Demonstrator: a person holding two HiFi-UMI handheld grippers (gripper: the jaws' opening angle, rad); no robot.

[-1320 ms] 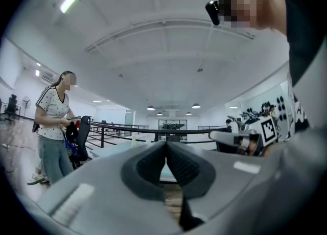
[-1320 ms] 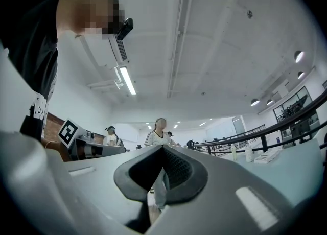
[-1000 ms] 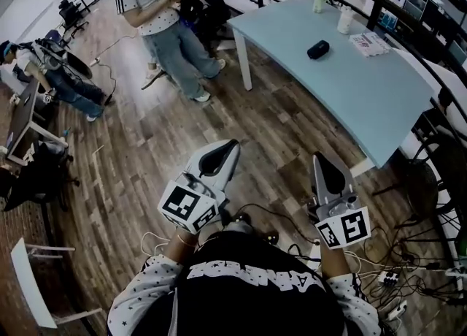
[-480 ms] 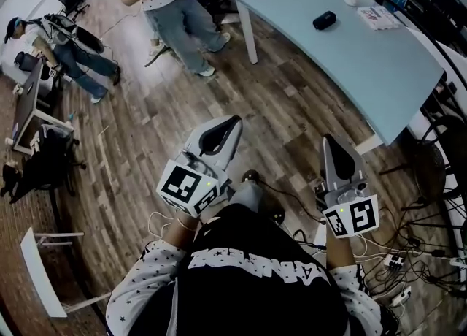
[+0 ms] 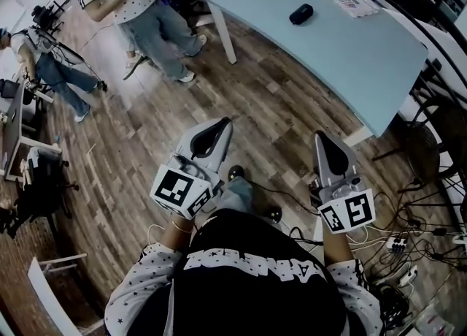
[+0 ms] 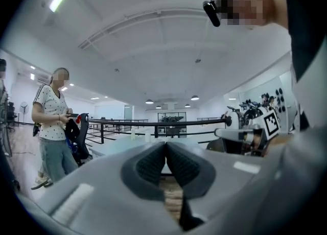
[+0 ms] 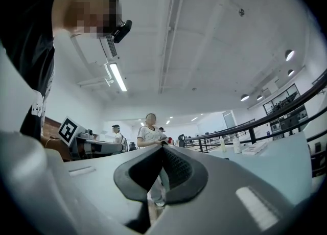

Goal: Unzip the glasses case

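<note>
Pale blue counter (image 5: 365, 57) with black glasses case (image 5: 300, 14); left hand-held gripper (image 5: 220, 124) and right hand-held gripper (image 5: 322, 138) empty, jaws together

Torso: black top (image 5: 255, 294), white block lettering across chest. Pale sleeves (image 5: 137, 296) speckled with small dark stars. Left gripper (image 5: 221, 124), right gripper (image 5: 322, 139): grey tapered shells, dark ribbed pads (image 6: 149, 166), white marker cubes (image 5: 179, 190) with black squares.

floor (image 5: 146, 144): wood planks | table (image 5: 343, 42): pale blue | railing (image 6: 153, 123): black | ceiling (image 6: 153, 40): white
</note>
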